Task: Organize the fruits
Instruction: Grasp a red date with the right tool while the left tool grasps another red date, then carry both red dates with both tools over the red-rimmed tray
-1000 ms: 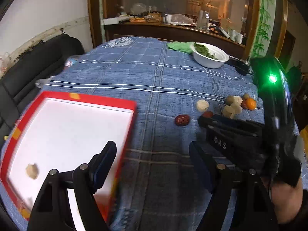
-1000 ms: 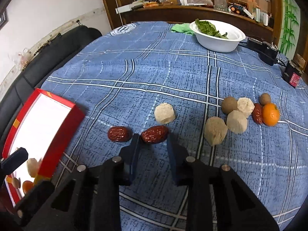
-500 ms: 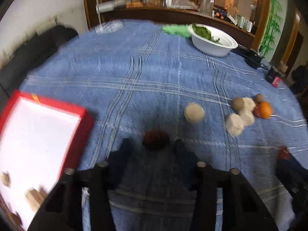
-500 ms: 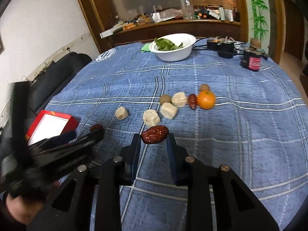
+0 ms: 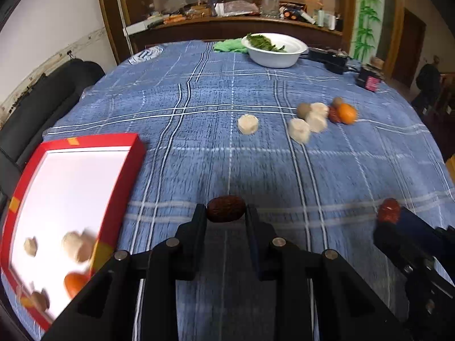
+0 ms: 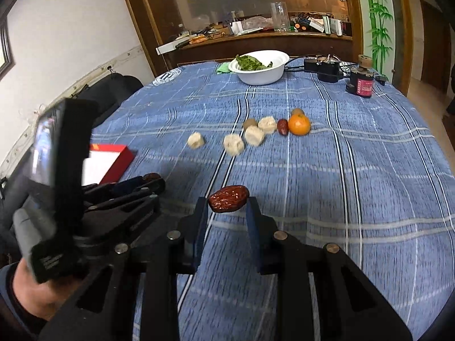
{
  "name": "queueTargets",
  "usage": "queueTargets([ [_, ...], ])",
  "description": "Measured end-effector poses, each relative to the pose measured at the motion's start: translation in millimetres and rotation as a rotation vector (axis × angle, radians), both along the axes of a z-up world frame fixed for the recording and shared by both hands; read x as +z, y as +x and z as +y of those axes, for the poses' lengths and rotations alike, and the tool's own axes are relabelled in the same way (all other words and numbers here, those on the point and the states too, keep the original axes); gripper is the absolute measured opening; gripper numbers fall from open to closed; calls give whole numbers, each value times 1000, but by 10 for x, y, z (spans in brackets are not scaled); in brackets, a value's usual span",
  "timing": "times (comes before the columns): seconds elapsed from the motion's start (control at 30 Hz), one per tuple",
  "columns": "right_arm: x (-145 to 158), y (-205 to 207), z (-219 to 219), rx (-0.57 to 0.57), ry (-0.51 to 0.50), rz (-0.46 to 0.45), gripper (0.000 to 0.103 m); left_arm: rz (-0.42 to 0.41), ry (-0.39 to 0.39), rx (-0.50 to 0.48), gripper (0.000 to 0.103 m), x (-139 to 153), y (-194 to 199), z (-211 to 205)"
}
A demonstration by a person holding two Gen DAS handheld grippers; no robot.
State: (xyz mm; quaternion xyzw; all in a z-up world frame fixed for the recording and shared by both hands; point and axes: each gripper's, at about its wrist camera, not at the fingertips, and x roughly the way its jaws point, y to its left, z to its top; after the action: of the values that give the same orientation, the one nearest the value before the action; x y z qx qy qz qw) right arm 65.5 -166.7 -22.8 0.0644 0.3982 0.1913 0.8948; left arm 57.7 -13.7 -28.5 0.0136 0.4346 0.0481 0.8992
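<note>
My left gripper (image 5: 226, 213) is shut on a dark red date (image 5: 226, 209), held above the blue checked tablecloth. My right gripper (image 6: 228, 201) is shut on another red date (image 6: 229, 194), also lifted off the cloth. The red box with a white inside (image 5: 71, 182) lies at the left and holds several pale pieces and an orange fruit. On the cloth further back lie pale round pieces (image 5: 248, 124), a small brown fruit (image 5: 303, 109), a red date (image 5: 333, 114) and an orange (image 5: 347, 113). The right gripper and its date show at the left wrist view's right edge (image 5: 389, 213).
A white bowl of greens (image 5: 274, 49) stands at the table's far side beside a green cloth (image 5: 227, 46). Black adapters and a small dark jar (image 6: 361, 81) sit at the far right. A black sofa (image 5: 37, 102) lies past the table's left edge.
My left gripper closed on the date that lay on the cloth and lifted it. My right gripper rose and drew back with its date. Both views shifted.
</note>
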Motion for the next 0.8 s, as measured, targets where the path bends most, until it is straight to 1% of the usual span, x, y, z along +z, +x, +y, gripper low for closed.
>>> queueTargets([
  [0.17, 11, -222, -10, -10, -11, 1, 29, -28, -15, -19, 27, 80, -296, 16],
  [0.37, 67, -417, 81, 2, -22, -12, 29, -51, -26, -22, 27, 177, -518, 117],
  [0.8, 244, -638, 456, 65, -39, -60, 29, -72, -57, 29, 27, 271, -771, 447],
])
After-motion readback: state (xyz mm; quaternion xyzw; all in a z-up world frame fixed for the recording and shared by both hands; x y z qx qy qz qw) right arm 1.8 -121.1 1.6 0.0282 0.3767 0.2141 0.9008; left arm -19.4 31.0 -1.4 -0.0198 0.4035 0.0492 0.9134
